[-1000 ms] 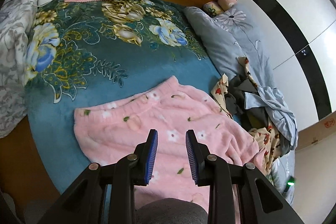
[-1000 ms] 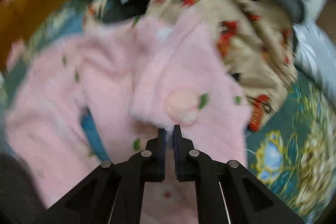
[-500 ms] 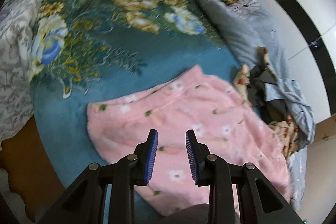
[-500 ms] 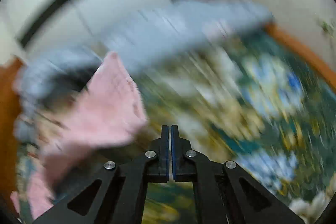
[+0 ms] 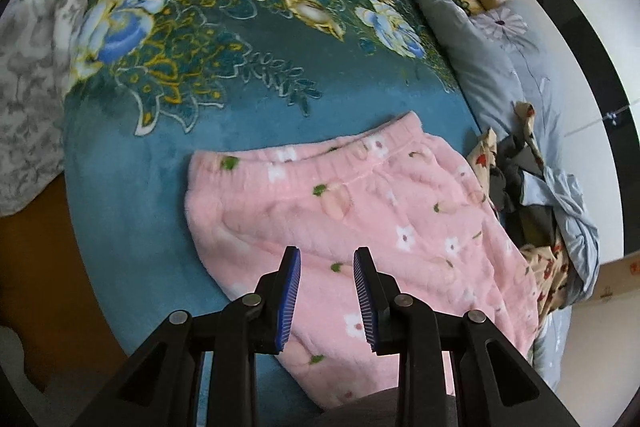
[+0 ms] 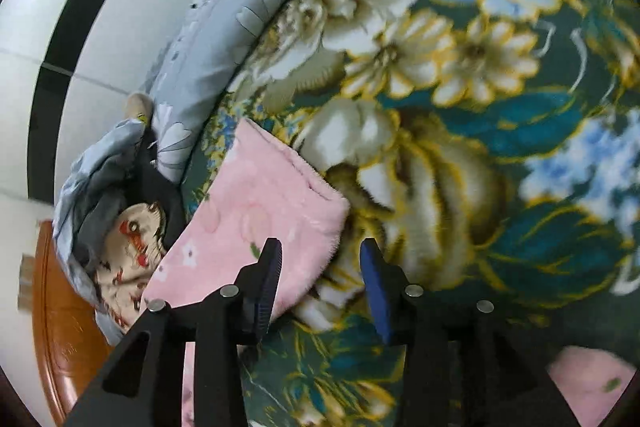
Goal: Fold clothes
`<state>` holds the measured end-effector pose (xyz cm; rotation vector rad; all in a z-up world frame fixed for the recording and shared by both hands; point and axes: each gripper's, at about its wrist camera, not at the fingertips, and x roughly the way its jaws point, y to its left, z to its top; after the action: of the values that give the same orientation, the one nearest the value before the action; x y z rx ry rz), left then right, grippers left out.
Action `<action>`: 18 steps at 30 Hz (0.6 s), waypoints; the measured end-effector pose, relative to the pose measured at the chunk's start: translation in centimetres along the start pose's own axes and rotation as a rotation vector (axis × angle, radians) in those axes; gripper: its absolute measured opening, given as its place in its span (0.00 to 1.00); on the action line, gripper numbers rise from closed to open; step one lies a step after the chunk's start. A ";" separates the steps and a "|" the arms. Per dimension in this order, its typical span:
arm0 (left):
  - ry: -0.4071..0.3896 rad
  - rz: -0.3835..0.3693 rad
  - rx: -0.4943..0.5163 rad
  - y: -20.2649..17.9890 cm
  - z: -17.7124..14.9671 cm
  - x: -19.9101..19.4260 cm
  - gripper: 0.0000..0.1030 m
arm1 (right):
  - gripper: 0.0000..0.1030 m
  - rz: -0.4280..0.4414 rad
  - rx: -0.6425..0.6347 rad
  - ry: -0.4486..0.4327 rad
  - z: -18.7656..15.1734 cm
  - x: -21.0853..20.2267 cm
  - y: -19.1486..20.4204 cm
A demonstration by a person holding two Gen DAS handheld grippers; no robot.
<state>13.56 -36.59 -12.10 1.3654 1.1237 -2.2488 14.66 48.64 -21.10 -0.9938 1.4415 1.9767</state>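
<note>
The pink trousers (image 5: pixel 360 211) lie flat on the bed (image 5: pixel 200 75). The left hand-held gripper (image 5: pixel 326 291) hovers released; the right hand-held gripper (image 6: pixel 320 267) is opening, empty (the leg end beside it may flop back unfolded).

Open blanket (image 5: pixel 224 75) beyond the pink trousers (image 5: pixel 360 211) (heaped clothes (image 5: pixel 536 211) crowd their right side).

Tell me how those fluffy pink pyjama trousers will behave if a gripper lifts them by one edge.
The pink pyjama trousers look like soft fleece lying limp on the blanket, so they would probably droop and unfold. The plush pile likely grips well. They seem bulky yet light.
</note>
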 end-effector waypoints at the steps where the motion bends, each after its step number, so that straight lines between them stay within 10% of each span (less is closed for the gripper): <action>1: -0.001 0.006 -0.007 0.2 0.0 0.0 0.30 | 0.41 -0.011 0.008 0.012 0.2 1.0 0.2; 5: -0.009 0.025 -0.037 1.4 0.1 -0.2 0.30 | 0.36 -0.059 0.019 0.014 0.7 2.9 1.4; 7: -0.011 0.034 -0.050 2.0 0.2 -0.2 0.30 | 0.04 -0.098 0.001 0.034 0.8 3.3 2.3; 18: 0.023 0.068 -0.083 4.9 0.1 1.6 0.30 | 0.03 -0.269 -0.122 -0.041 2.2 1.0 1.5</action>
<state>15.54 -39.60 -15.74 1.3785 1.1466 -2.1200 12.36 50.26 -20.62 -1.1285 1.1107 1.8916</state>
